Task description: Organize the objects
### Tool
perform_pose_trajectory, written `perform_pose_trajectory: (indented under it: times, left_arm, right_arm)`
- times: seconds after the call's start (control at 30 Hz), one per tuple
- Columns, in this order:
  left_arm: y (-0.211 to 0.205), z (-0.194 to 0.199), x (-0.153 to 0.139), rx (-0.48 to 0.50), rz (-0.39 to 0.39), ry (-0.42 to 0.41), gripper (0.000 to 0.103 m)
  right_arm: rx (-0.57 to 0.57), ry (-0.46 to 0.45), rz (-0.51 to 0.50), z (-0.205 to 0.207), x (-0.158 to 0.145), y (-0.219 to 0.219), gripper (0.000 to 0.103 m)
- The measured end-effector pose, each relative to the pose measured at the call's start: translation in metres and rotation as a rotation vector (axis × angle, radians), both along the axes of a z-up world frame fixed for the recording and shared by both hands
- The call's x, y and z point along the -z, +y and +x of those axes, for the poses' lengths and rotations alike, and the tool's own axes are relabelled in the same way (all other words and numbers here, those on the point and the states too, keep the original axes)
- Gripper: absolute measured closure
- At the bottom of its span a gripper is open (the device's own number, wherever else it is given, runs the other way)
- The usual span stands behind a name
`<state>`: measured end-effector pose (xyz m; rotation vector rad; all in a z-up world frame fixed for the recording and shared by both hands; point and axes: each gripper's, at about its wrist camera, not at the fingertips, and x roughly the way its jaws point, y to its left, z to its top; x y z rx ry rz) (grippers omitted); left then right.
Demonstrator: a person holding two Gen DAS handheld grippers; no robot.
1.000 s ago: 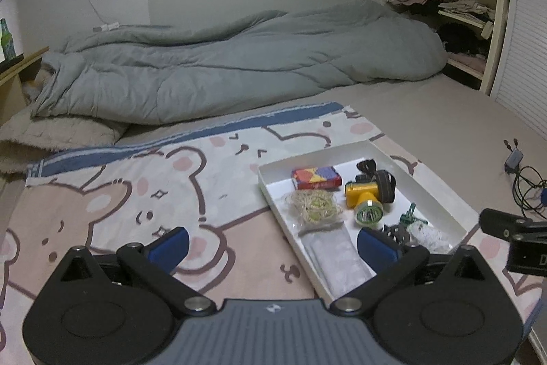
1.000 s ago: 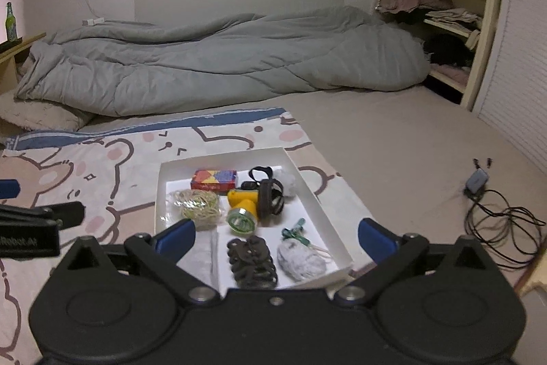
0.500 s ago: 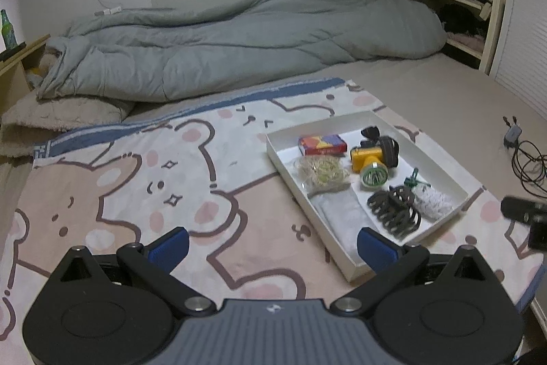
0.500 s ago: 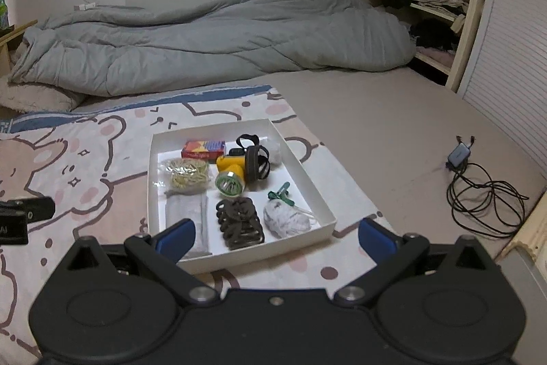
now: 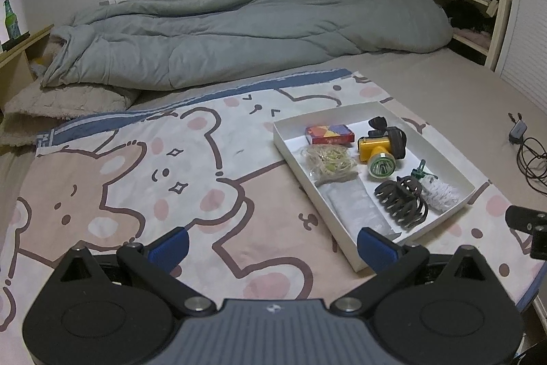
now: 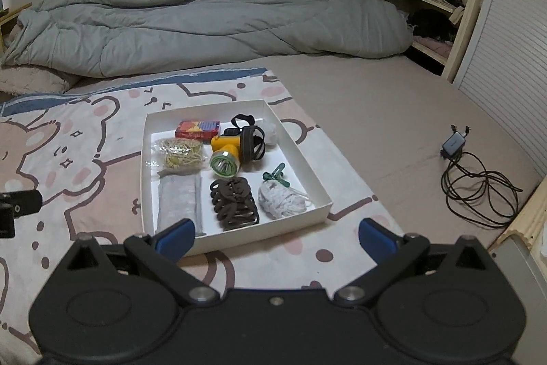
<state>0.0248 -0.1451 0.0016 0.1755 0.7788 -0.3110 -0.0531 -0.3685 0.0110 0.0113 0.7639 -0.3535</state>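
A white tray [image 5: 466,182] [image 6: 301,165] lies on a bear-print blanket [image 5: 171,177] [image 6: 68,166]. Inside it are a red card box [image 5: 330,133] [image 6: 197,129], a bag of rubber bands [image 5: 330,161] [image 6: 179,154], a yellow headlamp [image 5: 381,151] [image 6: 236,147], a dark hair claw [image 5: 401,202] [image 6: 234,199], a white yarn bundle with a green clip [image 5: 439,192] [image 6: 280,200] and a grey pouch [image 5: 357,206] [image 6: 179,200]. My left gripper [image 5: 271,248] is open, low and left of the tray. My right gripper [image 6: 275,238] is open just before the tray's near rim. Both hold nothing.
A grey duvet [image 5: 239,33] [image 6: 205,19] is bunched at the far side of the bed. A charger with a black cable [image 6: 475,173] [image 5: 528,149] lies on the sheet at right. Open shelves with clothes [image 6: 420,2] stand at the far right. A green bottle [image 5: 10,19] stands far left.
Both grippers have pulled back and up from the tray, so it sits farther off and fully in view. Both stay open. The tray's contents have not moved.
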Motion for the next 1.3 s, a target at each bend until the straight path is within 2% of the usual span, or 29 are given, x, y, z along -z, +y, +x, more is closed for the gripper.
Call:
perform_pose_trajectory:
  times: [0.23,1.3]
  left_arm:
    - [-0.0016,0.0014,0.0043,-0.001,0.011,0.022,0.000]
    - [-0.0050,0.0012,0.0067,0.007,0.008,0.028,0.000]
  right_arm:
    - [-0.003,-0.009,0.011,-0.0009,-0.0008,-0.0003,0.000]
    - [-0.005,-0.012,0.016,-0.0011,-0.0015,0.0006,0.000]
